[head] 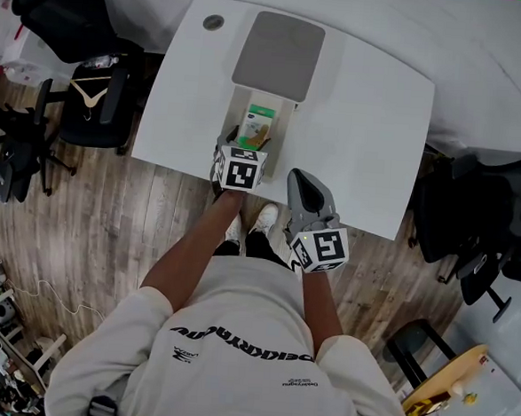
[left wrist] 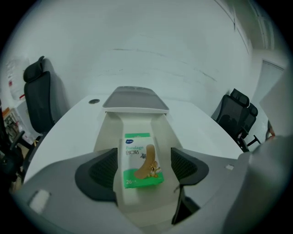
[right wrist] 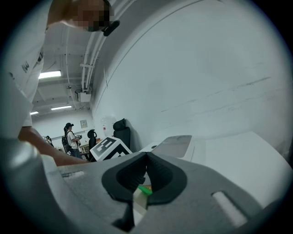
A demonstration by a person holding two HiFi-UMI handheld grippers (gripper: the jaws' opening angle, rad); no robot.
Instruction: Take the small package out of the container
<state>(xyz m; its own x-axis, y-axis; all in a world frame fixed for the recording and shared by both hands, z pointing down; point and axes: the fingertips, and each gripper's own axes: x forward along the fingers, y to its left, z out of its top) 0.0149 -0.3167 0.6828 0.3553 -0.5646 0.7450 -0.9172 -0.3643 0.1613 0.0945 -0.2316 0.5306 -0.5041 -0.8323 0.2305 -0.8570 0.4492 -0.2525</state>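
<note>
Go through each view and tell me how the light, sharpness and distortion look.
Head view: even light, sharp, the white table bright without glare. Left gripper view: fisheye bend and black corners; the package reads sharp, the pads beside it dim and soft. Right gripper view: same black rim, ceiling lamps glare at the left, the near jaws dark and blurred.

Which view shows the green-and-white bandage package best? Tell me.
The left gripper view: the green-and-white bandage package lies face-up in the white container, print legible. The head view shows it small; the right gripper view shows only a green sliver.
</note>
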